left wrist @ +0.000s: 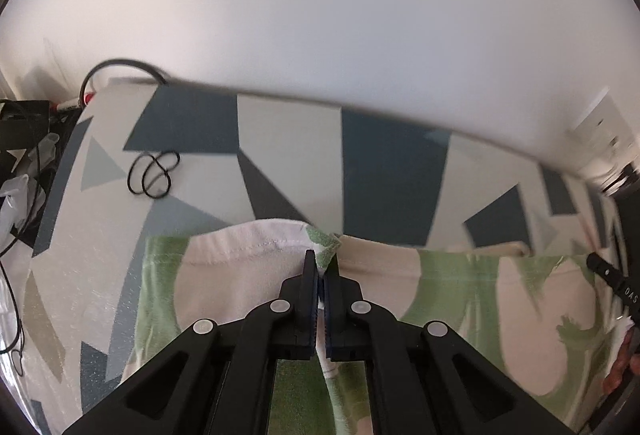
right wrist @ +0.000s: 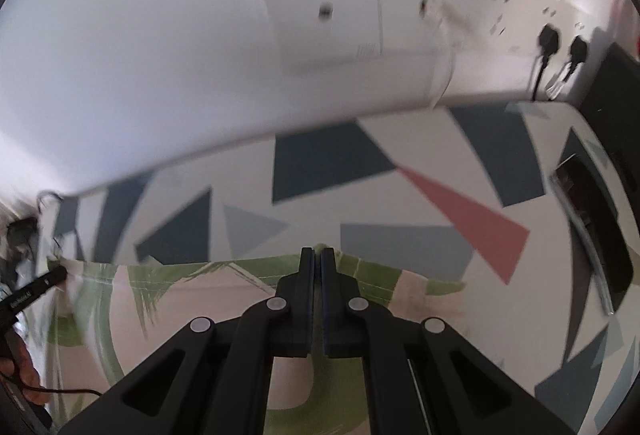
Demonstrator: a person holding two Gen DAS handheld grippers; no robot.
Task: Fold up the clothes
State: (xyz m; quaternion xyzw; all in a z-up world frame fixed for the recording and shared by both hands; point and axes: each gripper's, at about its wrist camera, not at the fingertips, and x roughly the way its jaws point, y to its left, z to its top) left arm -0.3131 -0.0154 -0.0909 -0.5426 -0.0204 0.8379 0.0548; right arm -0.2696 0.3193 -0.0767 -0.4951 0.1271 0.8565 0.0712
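Left gripper [left wrist: 321, 261] sat nearest the lens, jaws pinched together on a bunched corner of the garment [left wrist: 248, 275], a green and cream leaf-print cloth. A small peak of fabric stuck up between the fingertips, and a white strip of cloth ran down between the pads.

Right gripper [right wrist: 319, 255] was likewise clamped on the garment [right wrist: 192, 299], jaws together on its far hem. Little fabric showed between its tips; frame was motion-blurred there.

Garment lay spread on the counter [left wrist: 200, 195], far edge roughly parallel to the wall, both grippers holding along that same far edge. Its white inside face with a stitched seam showed folded over just left of the left gripper. In the right wrist view, the left gripper's black finger showed at the cloth's left corner; in the left wrist view, the right gripper's tip showed at the far right edge.

Counter carried a geometric covering: dark blue, pale blue, grey and cream shapes, plus a pink triangle [right wrist: 468, 219] on the right side.

Loose black cord loops [left wrist: 154, 173] lay on the counter, well apart from the garment, toward the back left. Two black plugs [right wrist: 560, 45] sat in the white wall at right, cables hanging down.
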